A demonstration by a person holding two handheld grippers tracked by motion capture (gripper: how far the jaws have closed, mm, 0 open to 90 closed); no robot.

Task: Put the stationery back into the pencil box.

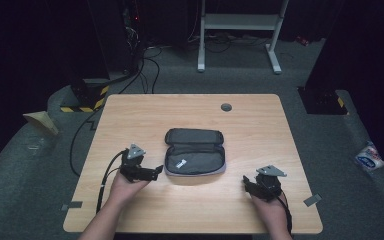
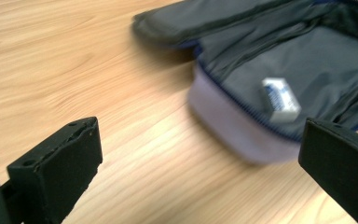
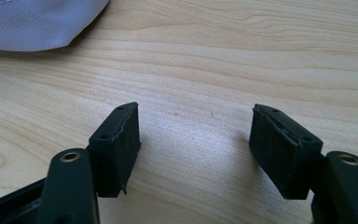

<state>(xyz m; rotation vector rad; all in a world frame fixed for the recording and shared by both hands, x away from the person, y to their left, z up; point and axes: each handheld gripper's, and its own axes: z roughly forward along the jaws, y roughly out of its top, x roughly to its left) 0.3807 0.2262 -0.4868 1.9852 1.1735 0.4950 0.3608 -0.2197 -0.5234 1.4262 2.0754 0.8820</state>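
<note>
An open grey zip pouch (image 1: pixel 195 152) lies in the middle of the wooden table (image 1: pixel 260 125), its lid folded back. Inside it rests a small white eraser with blue print (image 1: pixel 181 163) (image 2: pixel 280 100). My left gripper (image 1: pixel 157 171) sits just left of the pouch (image 2: pixel 279 56), jaws wide open with nothing between them, only bare wood. My right gripper (image 1: pixel 246 183) hovers low over the table at the front right, open and empty; a corner of the pouch's pale outer fabric (image 3: pixel 32 23) shows at the top left of its view.
A round grey cable cap (image 1: pixel 226 107) is set in the table near the far edge. Beyond the table stand a white metal frame (image 1: pixel 240 30) and black equipment with cables (image 1: pixel 130 55). A plastic packet (image 1: pixel 369 157) lies on the floor at the right.
</note>
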